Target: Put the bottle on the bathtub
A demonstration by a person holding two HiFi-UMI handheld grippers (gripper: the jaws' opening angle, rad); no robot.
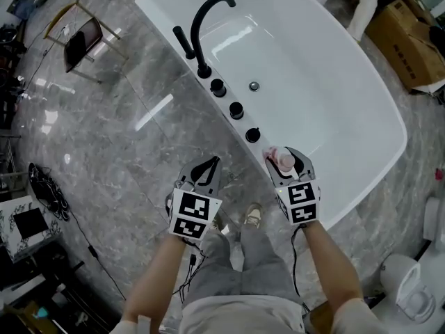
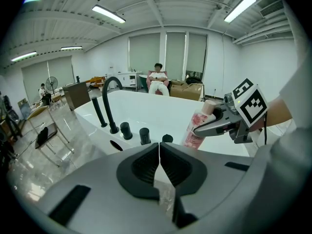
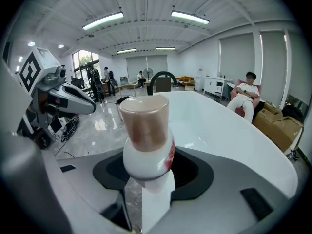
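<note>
A white bottle (image 1: 281, 159) with a pink label and a brownish cap stands upright between the jaws of my right gripper (image 1: 284, 161), which is shut on it. The bottle sits over the near rim of the white bathtub (image 1: 161, 19), just right of the nearest black knob (image 1: 252, 135). In the left gripper view the bottle (image 2: 197, 126) has its base at rim level; whether it touches the rim I cannot tell. In the right gripper view the bottle (image 3: 146, 136) fills the middle. My left gripper (image 1: 206, 168) is shut and empty, over the floor beside the tub.
A black arched faucet (image 1: 206, 26) and three black knobs line the tub's near rim; a drain (image 1: 254, 86) is inside. A chair (image 1: 82, 42) stands at upper left, cardboard boxes (image 1: 410, 44) and a seated person at upper right, a toilet (image 1: 410, 287) at lower right.
</note>
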